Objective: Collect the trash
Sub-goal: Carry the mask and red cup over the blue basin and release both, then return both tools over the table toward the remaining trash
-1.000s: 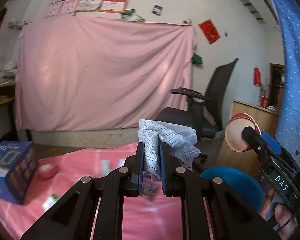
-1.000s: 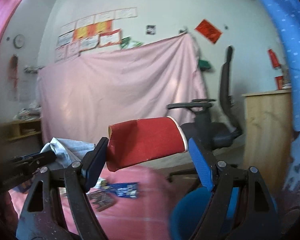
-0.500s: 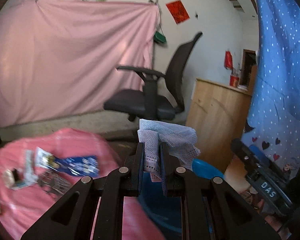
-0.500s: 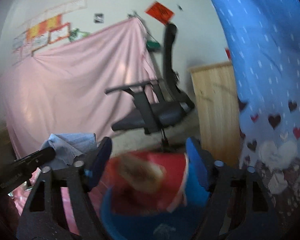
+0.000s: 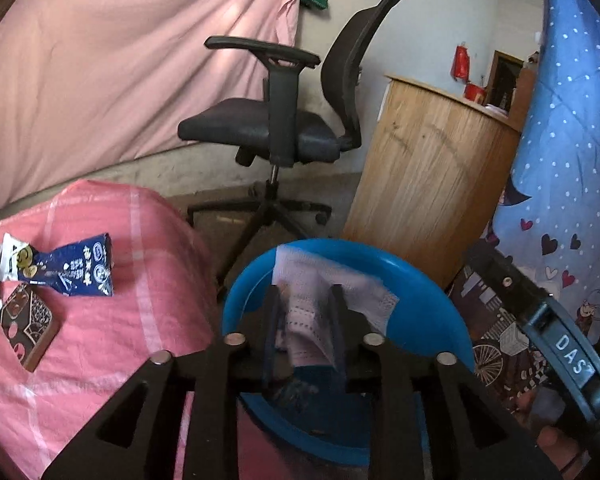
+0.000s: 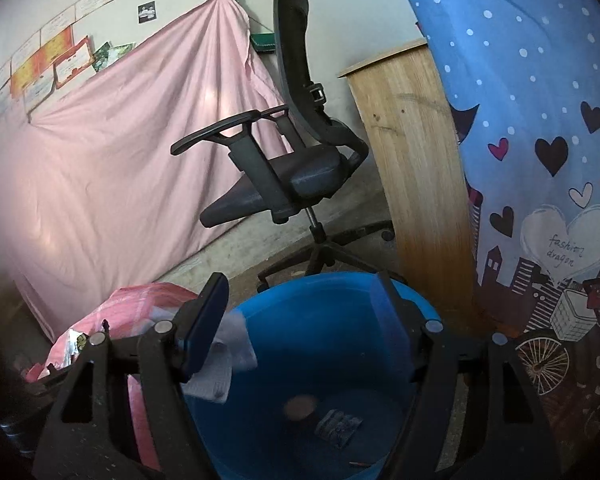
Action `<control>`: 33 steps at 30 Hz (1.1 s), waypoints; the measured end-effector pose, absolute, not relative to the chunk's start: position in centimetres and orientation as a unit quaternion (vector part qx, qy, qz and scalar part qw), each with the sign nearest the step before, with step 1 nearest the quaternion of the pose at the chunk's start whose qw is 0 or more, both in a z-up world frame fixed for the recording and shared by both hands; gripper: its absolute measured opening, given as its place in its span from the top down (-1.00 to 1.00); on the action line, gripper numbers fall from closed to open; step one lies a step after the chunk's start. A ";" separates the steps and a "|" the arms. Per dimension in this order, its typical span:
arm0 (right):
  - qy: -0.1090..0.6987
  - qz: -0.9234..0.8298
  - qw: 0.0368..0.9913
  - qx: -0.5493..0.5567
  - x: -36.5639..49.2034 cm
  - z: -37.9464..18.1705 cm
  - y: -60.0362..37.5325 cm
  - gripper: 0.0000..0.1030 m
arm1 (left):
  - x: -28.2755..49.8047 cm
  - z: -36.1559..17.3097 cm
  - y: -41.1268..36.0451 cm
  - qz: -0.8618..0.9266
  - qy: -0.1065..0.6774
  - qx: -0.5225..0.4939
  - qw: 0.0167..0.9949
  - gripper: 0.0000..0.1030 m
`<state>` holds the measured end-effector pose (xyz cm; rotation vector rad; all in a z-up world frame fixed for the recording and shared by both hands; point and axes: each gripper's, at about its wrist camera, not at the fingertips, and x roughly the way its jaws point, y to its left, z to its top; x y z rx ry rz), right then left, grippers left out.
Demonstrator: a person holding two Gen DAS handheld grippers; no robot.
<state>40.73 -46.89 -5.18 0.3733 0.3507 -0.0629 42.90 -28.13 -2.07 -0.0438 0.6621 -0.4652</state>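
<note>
My left gripper (image 5: 305,320) hangs over the blue bin (image 5: 420,280). Its jaws are opening, and a crumpled white tissue (image 5: 324,292) sits loose and blurred between them. My right gripper (image 6: 298,292) stands wide open above the same blue bin (image 6: 300,344) with nothing between its fingers. A red paper cup (image 6: 300,408) lies on the bin's bottom beside a small crumpled wrapper (image 6: 338,426). In the right wrist view the tissue (image 6: 228,360) shows at the bin's left rim.
Left of the bin is a table under a pink cloth (image 5: 100,360), with a blue wrapper (image 5: 76,268) and a brown patterned packet (image 5: 28,320) on it. A black office chair (image 5: 276,128), a wooden cabinet (image 5: 424,176) and a blue curtain (image 5: 572,140) stand behind.
Both grippers swung right and down from over the table to over the bin. The red cup left the right gripper and fell in. The left jaws widened around the tissue.
</note>
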 end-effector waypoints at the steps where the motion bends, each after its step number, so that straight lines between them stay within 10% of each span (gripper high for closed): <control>1: 0.173 -0.031 0.967 0.182 40.8 -5.1 -46.7 -0.84 | 43.0 -2.1 -28.0 -0.226 0.322 -0.026 0.919 0.42; 15: 0.144 -0.019 0.976 0.163 40.3 -3.8 -45.3 -0.89 | 40.7 0.0 -23.3 -0.179 0.280 -0.053 0.942 0.22; 33: 0.075 0.060 0.989 0.112 39.4 -0.4 -37.7 -1.00 | 36.3 4.1 -12.9 -0.065 0.187 -0.092 0.976 -0.59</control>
